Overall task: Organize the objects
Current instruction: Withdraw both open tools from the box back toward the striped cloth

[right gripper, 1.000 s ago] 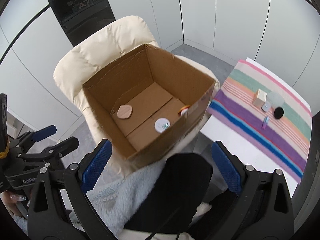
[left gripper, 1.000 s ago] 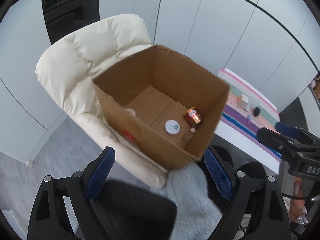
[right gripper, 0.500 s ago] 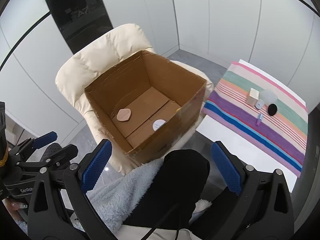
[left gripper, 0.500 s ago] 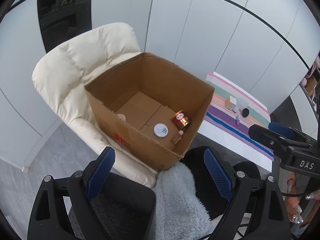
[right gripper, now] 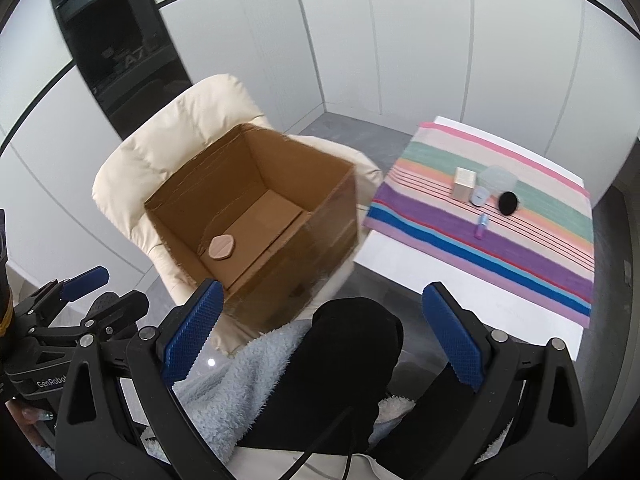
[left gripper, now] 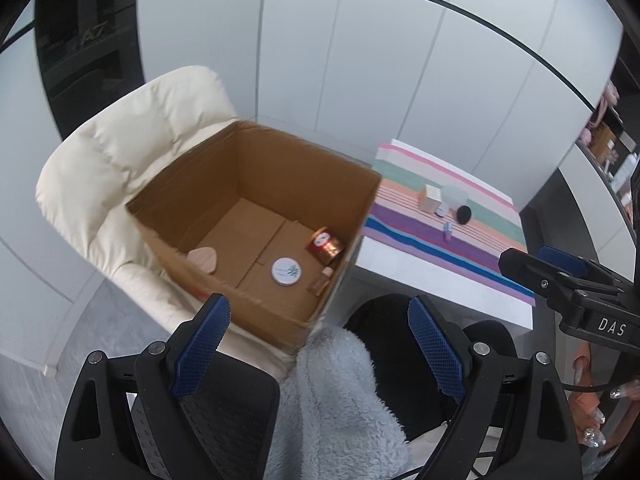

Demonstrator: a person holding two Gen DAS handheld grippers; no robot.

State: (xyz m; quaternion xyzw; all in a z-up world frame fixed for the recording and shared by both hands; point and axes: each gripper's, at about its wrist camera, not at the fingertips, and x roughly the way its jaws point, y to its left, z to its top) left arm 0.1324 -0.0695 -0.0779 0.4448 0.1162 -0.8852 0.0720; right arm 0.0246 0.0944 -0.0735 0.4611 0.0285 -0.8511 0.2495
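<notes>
Left tool [left gripper: 316, 344] and right tool [right gripper: 320, 332] both stand spread and empty above the cardboard box [left gripper: 192, 216] on the chair [left gripper: 100, 168]

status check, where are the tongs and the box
Left tongs open, empty. Right tongs open, empty. Cardboard box on cream chair, some items inside. More items on striped cloth. Path clear.

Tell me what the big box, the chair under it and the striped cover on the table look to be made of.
Box: plain brown corrugated cardboard, matte, with folded bottom flaps and a ragged rim.
Chair: cream padded upholstery, faintly glossy, puffed and creased at quilted seams; likely faux leather or coated fabric.
Striped cover: soft woven cloth, matte, lying flat in coloured bands.
</notes>
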